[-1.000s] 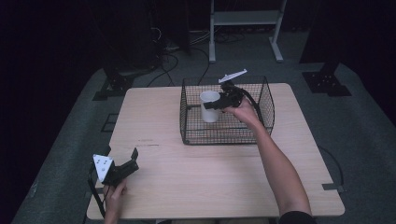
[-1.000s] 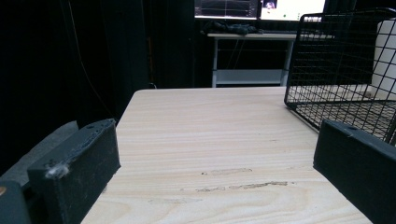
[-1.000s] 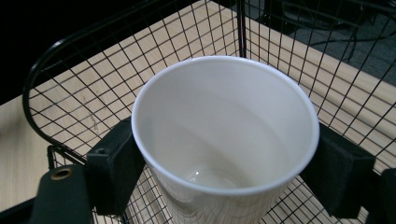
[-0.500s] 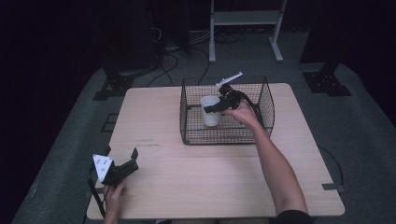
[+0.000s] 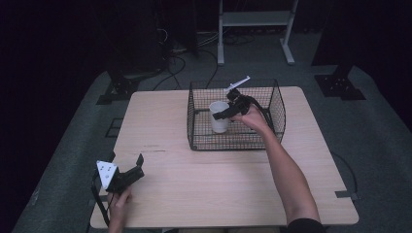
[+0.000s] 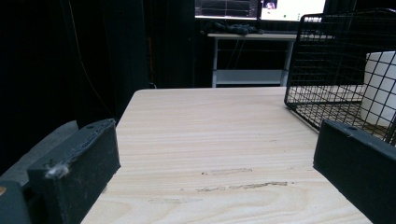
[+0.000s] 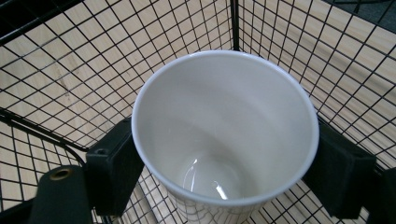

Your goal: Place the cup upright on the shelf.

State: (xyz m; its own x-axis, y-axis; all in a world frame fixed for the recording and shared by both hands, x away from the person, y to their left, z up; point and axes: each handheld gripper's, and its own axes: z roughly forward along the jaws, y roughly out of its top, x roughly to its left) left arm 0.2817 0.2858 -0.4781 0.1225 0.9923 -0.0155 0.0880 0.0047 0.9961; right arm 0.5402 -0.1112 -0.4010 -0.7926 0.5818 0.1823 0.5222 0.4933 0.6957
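Right hand-held gripper point(image 7: 224, 172): I clamp the white cup point(image 7: 224, 135) upright by its sides inside the wire basket point(image 5: 277, 104)
Left hand-held gripper point(image 5: 127, 171): spread wide, idle at the tabletop's point(image 5: 160, 116) near left corner

No text, label, brand, number or sign is reading clearly anywhere. The grey plate point(image 5: 106, 171) on the left gripper point(image 5: 127, 175), near the table's point(image 5: 194, 194) front left corner, is showing a few small dark marks, too small to make out. In the left gripper view, two screens point(image 6: 259, 9) beyond the table's far edge are glowing with lines and shapes, but nothing on them is legible. The cup point(image 7: 224, 135) is carrying no print.
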